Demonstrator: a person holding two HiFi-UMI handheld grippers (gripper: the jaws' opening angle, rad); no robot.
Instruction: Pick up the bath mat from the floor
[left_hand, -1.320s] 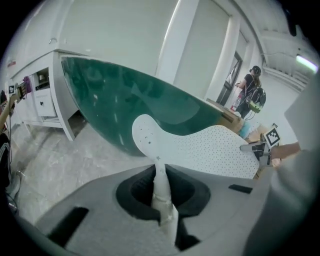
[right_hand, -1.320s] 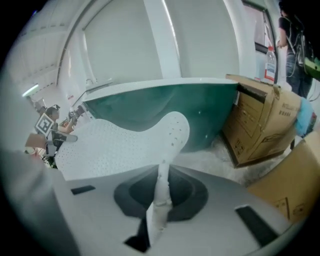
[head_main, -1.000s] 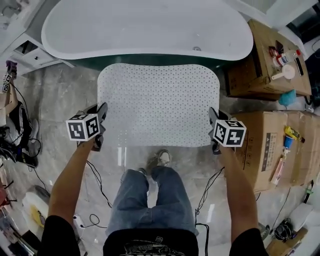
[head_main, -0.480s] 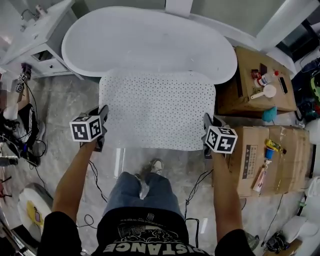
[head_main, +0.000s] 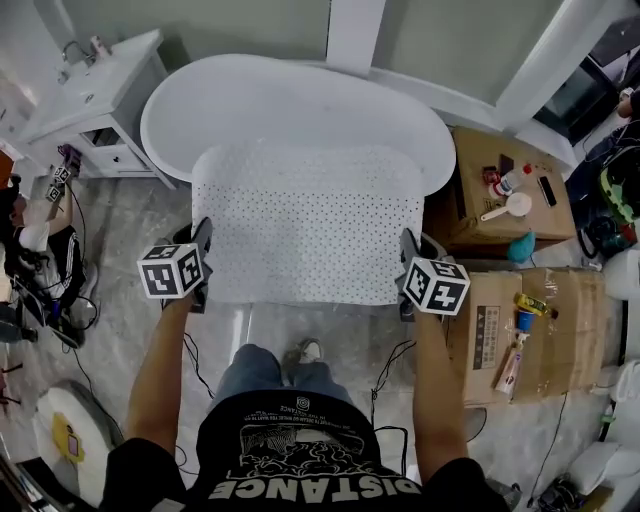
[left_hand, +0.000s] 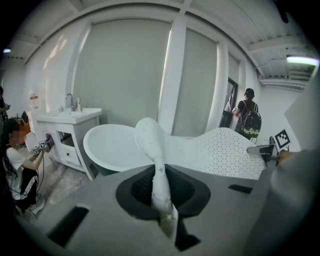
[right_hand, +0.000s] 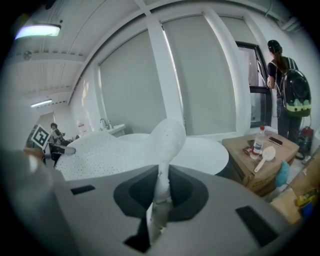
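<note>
The white perforated bath mat (head_main: 310, 220) hangs stretched in the air between my two grippers, above the floor and in front of the tub. My left gripper (head_main: 200, 255) is shut on the mat's left edge, and in the left gripper view the pinched mat (left_hand: 159, 175) folds up between the jaws. At the right edge my right gripper (head_main: 408, 265) is shut on the mat, with the clamped mat (right_hand: 161, 185) rising from the jaws in the right gripper view.
A white freestanding bathtub (head_main: 250, 105) stands behind the mat, a white vanity (head_main: 85, 95) at its left. Cardboard boxes (head_main: 500, 190) with bottles and tools sit at the right. A person crouches at the far left (head_main: 30, 240). Cables trail over the marble floor (head_main: 200, 370).
Both grippers have lifted the mat up from the floor to tub height, and the head view has tilted upward, showing more of the wall and window.
</note>
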